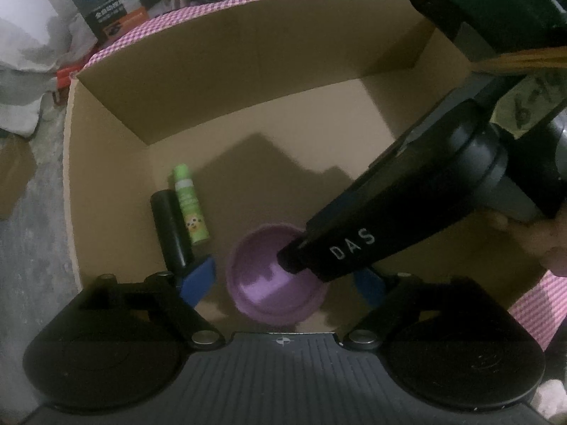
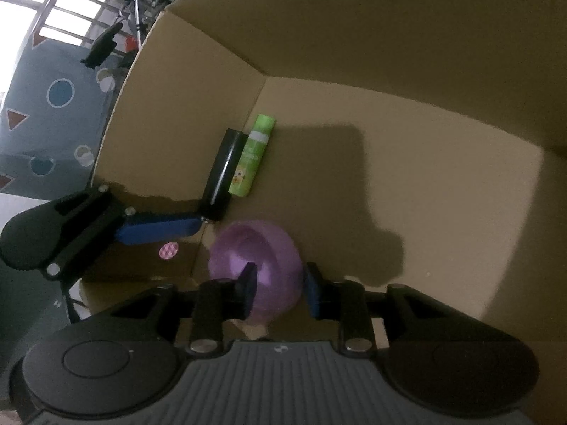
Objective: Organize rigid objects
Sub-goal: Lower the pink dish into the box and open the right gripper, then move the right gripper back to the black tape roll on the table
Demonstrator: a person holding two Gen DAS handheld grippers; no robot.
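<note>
Cluttered room all around, with a Philips box (image 1: 102,0) and bags behind, but the action is inside a big cardboard box (image 1: 248,71) sitting on a pink checked cloth (image 1: 535,308). Two things already lie side by side on the box floor near its left wall: a black cylinder (image 1: 172,228) and a green tube (image 1: 191,209), touching or nearly so, both pointing the same way. Looks like the idea is to line stuff up tidily along that wall, which would explain why they're parallel.

A purple bowl (image 2: 262,269) is at the near edge of the box floor, just beside the bottom end of the black cylinder. The right gripper (image 2: 280,287) has it: one finger (image 2: 248,283) sits inside the bowl and the other is outside the rim, so it's pinching the wall between them, fairly narrow gap. I can't tell whether the bowl is resting on the cardboard or hanging just above it. My guess is it's being set down next to the other two.

The left gripper (image 1: 283,279) hovers over the same spot with its blue pads (image 1: 198,278) spread wide, gripping nothing and touching nothing as far as I can see. Probably just waiting its turn.
</note>
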